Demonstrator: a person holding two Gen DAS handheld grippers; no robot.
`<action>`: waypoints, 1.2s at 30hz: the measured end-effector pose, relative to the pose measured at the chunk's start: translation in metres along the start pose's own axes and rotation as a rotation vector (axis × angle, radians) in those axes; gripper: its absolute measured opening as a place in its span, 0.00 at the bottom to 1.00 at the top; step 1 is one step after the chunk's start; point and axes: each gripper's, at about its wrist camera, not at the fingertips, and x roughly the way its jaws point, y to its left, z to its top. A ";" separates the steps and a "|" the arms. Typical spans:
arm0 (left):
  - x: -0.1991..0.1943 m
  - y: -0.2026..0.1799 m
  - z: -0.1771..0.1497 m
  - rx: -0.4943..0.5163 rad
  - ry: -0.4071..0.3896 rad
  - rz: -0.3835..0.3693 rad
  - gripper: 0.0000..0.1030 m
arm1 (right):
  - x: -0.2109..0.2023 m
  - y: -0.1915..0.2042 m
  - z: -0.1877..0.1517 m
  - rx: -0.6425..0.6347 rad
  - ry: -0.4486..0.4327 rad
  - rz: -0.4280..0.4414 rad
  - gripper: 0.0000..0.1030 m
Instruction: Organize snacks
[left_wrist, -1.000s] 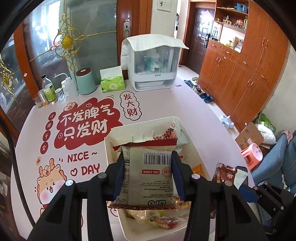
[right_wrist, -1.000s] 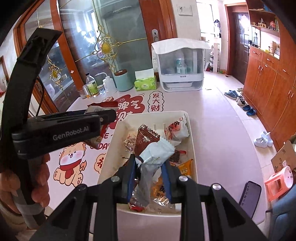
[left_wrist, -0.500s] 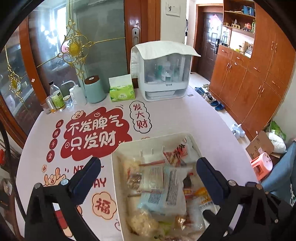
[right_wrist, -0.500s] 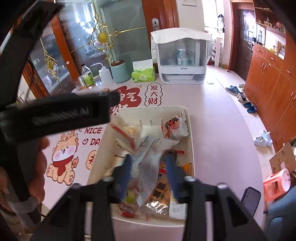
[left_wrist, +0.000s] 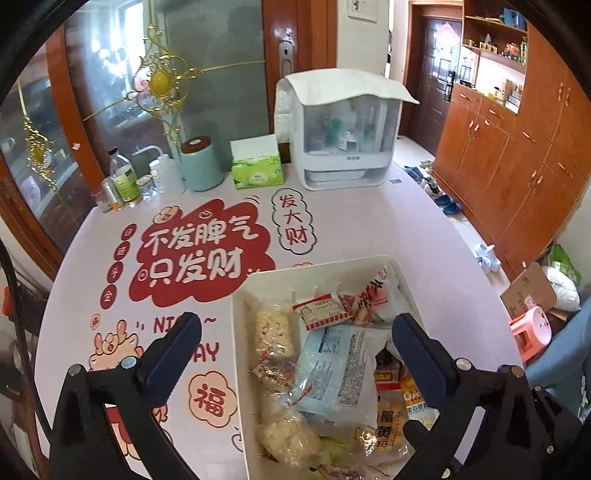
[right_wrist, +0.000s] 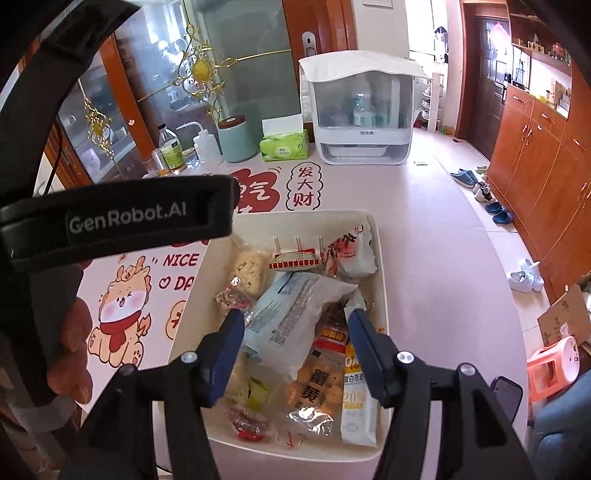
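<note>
- Left hand (right_wrist: 70, 343) was at the left edge of the right-wrist view, wrapped round a black handle; the body above it read "GenRobot.AI".
- Table (left_wrist: 369, 229) print, left to right: a cartoon animal with a red scarf, "NICE" and "DAY" partly covered by a finger, a red cloud with white Chinese characters, and a small bubble reading 发大财.
- Back row, left to right: bottle (left_wrist: 123, 177) with a green label, print too small to read; squeeze bottle; teal canister (left_wrist: 201, 164); green tissue box (left_wrist: 256, 171); white organiser (left_wrist: 341, 136) with a small unreadable logo.
- Left gripper (left_wrist: 295, 338) stood fully spread, nothing between the fingers; the left finger hung over the table print and the right one over the bin.
- White bin (left_wrist: 238, 350) sat on the table under both grippers, full of snacks; its near end was cut off in the left-wrist view.
- Inside: rice-puff bar (left_wrist: 271, 328), small red-and-white packet (left_wrist: 321, 310), white pack with red brush lettering (left_wrist: 373, 295), pale blue packet (left_wrist: 338, 373) lying loose on the pile with fine print not legible.
- Right gripper (right_wrist: 295, 325) had just been opening; its jaws were parted, pads clear of the blue packet beneath them.
- Near right of the bin: yellow pouch (right_wrist: 317, 387) marked 蛋黄, white pouch reading "20%".
- Phone (right_wrist: 508, 400) was half hidden behind the right finger.
</note>
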 end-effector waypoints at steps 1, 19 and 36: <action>-0.002 0.001 -0.001 -0.002 -0.003 0.006 1.00 | 0.000 0.000 0.000 0.000 0.001 0.005 0.58; -0.063 0.087 -0.046 -0.106 -0.020 0.053 1.00 | -0.004 0.050 -0.001 0.023 0.028 0.074 0.58; -0.113 0.165 -0.097 -0.167 0.012 0.100 1.00 | -0.050 0.126 -0.007 -0.008 -0.003 0.001 0.58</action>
